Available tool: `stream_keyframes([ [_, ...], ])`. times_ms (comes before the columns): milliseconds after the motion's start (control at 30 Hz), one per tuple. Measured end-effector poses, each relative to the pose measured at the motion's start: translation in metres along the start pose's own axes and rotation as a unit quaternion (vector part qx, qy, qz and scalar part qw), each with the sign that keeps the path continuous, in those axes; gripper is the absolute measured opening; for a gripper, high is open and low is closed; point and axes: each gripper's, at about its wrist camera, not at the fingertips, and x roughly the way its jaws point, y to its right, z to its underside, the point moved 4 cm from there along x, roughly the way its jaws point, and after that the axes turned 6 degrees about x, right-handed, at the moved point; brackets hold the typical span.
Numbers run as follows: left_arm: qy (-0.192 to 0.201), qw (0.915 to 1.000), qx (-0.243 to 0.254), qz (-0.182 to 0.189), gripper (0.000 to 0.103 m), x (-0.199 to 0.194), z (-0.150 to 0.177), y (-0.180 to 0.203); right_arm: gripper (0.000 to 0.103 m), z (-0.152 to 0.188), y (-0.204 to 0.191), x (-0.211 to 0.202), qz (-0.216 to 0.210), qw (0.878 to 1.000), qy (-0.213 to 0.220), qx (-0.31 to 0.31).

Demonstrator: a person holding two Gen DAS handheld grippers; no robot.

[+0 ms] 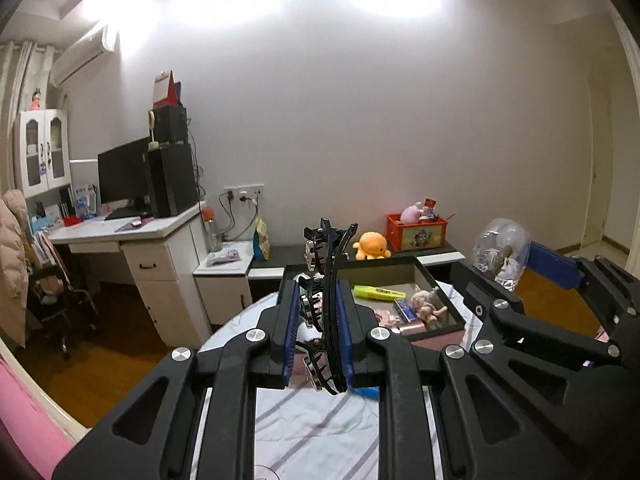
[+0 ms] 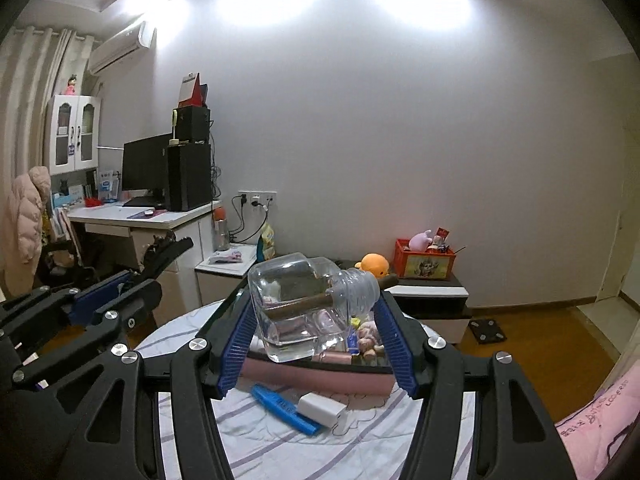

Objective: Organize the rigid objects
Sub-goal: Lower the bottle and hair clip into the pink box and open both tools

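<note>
In the left wrist view my left gripper point(image 1: 318, 292) is shut on a black hair claw clip point(image 1: 332, 256), which stands upright between the blue pads with its teeth to the left. My right gripper point(image 2: 316, 308) is shut on a clear glass bottle point(image 2: 296, 308) that lies sideways with its threaded neck to the right and a brown stick inside. Both are held above a black-rimmed pink box point(image 2: 320, 378) on the striped bed sheet. The same box point(image 1: 424, 276) holds a yellow-green item point(image 1: 376, 292), a small doll point(image 1: 428, 304) and other bits. Each gripper shows in the other's view: right point(image 1: 516, 276), left point(image 2: 136, 284).
A blue pen-like object point(image 2: 284, 404) and a white charger point(image 2: 324, 410) lie on the sheet in front of the box. Beyond the bed stand a low cabinet with an orange plush point(image 1: 372, 245) and a red crate point(image 1: 416, 232), a white desk point(image 1: 132, 236) with a monitor, and wood floor.
</note>
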Motion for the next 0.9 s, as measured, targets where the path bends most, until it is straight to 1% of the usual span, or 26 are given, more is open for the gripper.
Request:
stream_keyframes([
  [167, 0.018, 0.9998, 0.002, -0.006, 0.018, 0.005, -0.013, 0.002, 0.062, -0.007, 0.001, 0.003, 0.004, 1.000, 0.010, -0.003],
  [333, 0.050, 0.9987, 0.007, -0.008, 0.018, 0.014, -0.025, 0.003, 0.062, -0.015, 0.000, 0.013, 0.004, 1.000, 0.023, -0.002],
  [433, 0.055, 0.9984, 0.012, -0.008, 0.018, 0.031, -0.029, 0.005, 0.062, -0.019, 0.001, 0.023, 0.007, 1.000, 0.029, -0.002],
  [533, 0.054, 0.9983, 0.021, -0.009, 0.018, 0.052, -0.031, 0.008, 0.062, -0.022, 0.005, 0.040, 0.013, 1.000, 0.026, -0.003],
  [633, 0.046, 0.9985, 0.027, -0.007, 0.018, 0.073, -0.032, 0.012, 0.062, -0.021, 0.007, 0.057, 0.014, 1.000, 0.017, -0.003],
  [733, 0.029, 0.9990, 0.033, -0.006, 0.018, 0.102, -0.030, 0.014, 0.062, -0.020, 0.011, 0.080, 0.017, 1.000, 0.005, -0.005],
  [800, 0.007, 0.9992, 0.039, -0.006, 0.018, 0.126, -0.026, 0.016, 0.062, -0.016, 0.014, 0.100, 0.018, 1.000, -0.010, -0.007],
  [900, -0.037, 0.9983, 0.043, 0.011, 0.018, 0.167, -0.012, 0.019, 0.062, -0.006, 0.020, 0.132, 0.016, 0.999, -0.040, -0.009],
])
